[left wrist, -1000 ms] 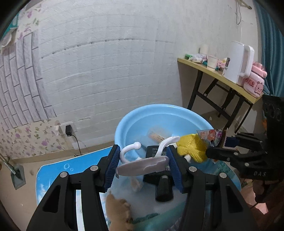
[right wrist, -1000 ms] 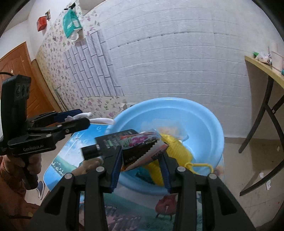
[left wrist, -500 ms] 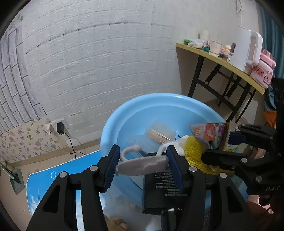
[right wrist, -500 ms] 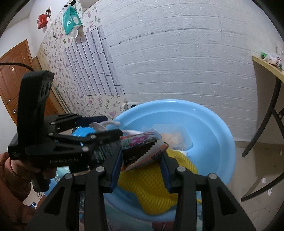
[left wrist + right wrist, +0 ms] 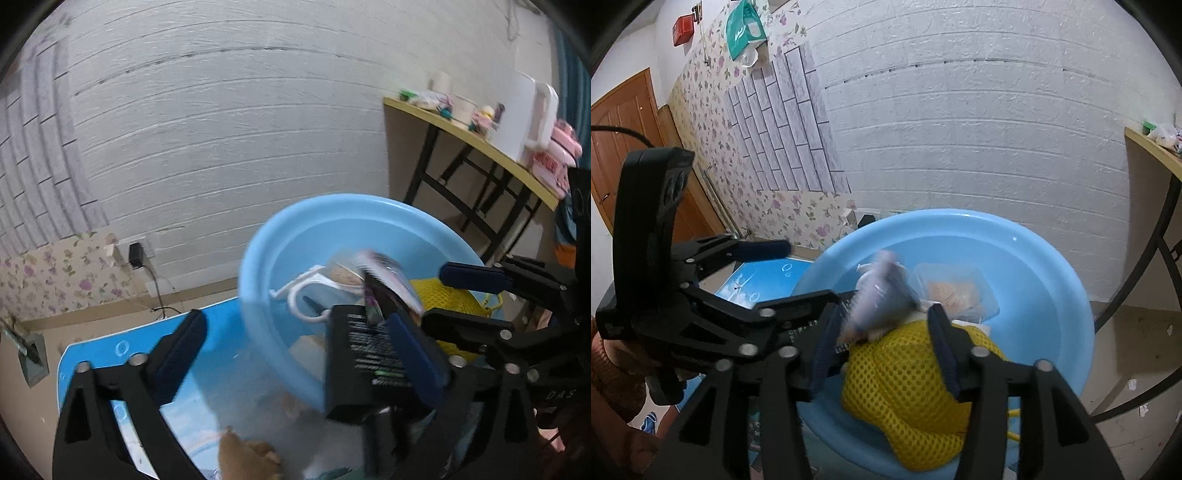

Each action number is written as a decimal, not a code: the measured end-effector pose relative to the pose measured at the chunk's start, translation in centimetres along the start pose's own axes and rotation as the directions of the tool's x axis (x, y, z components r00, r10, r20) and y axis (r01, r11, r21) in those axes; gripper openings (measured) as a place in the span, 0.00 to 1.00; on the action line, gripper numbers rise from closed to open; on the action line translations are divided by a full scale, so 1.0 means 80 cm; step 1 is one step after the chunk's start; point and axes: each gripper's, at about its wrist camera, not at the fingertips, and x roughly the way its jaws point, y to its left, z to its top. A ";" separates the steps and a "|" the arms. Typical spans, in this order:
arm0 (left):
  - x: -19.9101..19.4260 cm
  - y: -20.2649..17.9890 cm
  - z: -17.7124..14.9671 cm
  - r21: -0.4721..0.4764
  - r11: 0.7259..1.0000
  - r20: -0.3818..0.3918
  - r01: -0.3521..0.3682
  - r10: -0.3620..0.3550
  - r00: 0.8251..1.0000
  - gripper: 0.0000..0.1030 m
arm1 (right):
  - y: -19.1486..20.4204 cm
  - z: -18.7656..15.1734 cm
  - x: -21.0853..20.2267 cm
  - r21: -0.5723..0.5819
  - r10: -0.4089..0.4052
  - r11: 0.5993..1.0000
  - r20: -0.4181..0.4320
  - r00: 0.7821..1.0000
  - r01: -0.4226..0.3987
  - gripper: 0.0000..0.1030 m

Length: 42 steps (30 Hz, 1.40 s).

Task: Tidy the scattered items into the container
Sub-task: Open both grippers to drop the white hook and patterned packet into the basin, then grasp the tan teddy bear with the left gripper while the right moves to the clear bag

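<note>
Hook [image 5: 306,291] and packet [image 5: 879,295] freshly released into basin [image 5: 280,236]

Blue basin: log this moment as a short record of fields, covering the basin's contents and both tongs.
container: blue basin
in basin: yellow mesh bag, white hook, clear packet
left tongs: opening, nothing between the pads
right tongs: opening, colourful sachet blurred just ahead of the pads, above the basin
also in view: black adapter at the basin's near rim

Glossy smooth plastic basin [image 5: 1052,280], yellow mesh cloth bag [image 5: 908,391], rough brick-textured wall [image 5: 960,129].
</note>
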 end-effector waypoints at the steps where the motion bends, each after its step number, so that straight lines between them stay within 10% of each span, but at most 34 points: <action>1: -0.005 0.005 -0.002 -0.013 1.000 0.005 -0.006 0.006 1.000 0.98 | 0.001 -0.001 -0.001 -0.001 0.000 1.000 -0.003 1.000 0.000 0.51; 23: -0.084 0.054 -0.118 -0.108 0.985 -0.047 -0.136 0.132 0.990 1.00 | 0.065 -0.042 -0.073 -0.024 -0.033 0.999 -0.023 0.999 0.033 0.51; 42: -0.070 0.067 -0.171 -0.147 0.963 -0.176 -0.225 0.199 0.964 1.00 | 0.095 -0.083 -0.038 0.095 0.065 0.994 -0.180 0.982 -0.049 0.51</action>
